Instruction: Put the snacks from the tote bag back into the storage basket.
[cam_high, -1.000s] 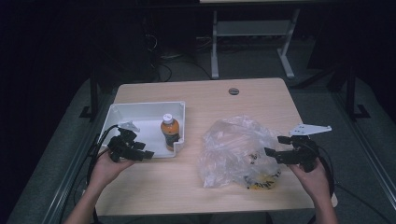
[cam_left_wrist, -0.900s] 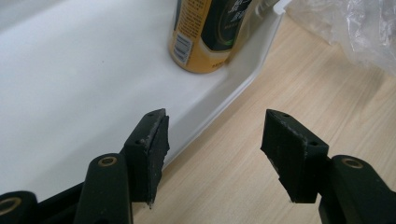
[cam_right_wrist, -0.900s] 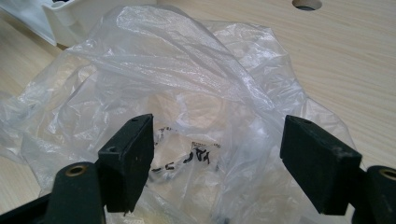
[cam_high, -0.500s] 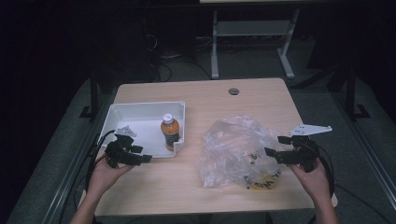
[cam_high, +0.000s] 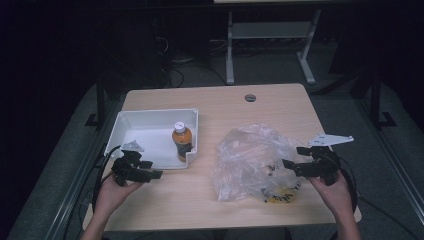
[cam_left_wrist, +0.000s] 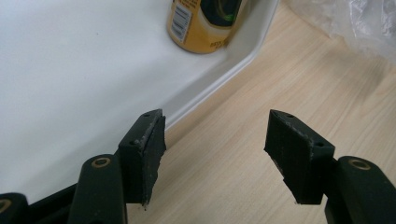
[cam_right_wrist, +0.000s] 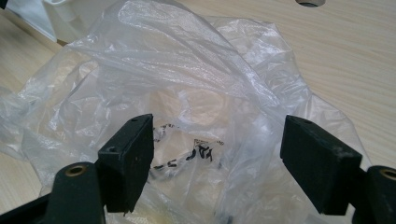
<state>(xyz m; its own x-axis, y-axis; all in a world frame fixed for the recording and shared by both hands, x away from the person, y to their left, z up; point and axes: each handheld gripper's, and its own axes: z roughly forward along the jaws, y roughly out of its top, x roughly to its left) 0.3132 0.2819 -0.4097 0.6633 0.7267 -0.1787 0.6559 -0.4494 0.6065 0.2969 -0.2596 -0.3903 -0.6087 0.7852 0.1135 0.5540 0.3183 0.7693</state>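
An orange drink bottle with a white cap stands upright in the right part of a white tray; its lower part also appears in the left gripper view. My left gripper hovers just outside the tray's near edge. It is open, its jaws have just widened a little, and nothing is between them. A crumpled clear plastic bag lies at centre right. My right gripper is open at the bag's right side, with the jaws on either side of the film and not pressing it.
A small pale scrap lies in the tray's near left corner. The wooden table has a round cable hole at the back. Something yellow with dark print shows through the bag's near end.
My left gripper has drawn back from the tray toward the near table edge and sunk slightly. The right gripper and the bag have stayed put.
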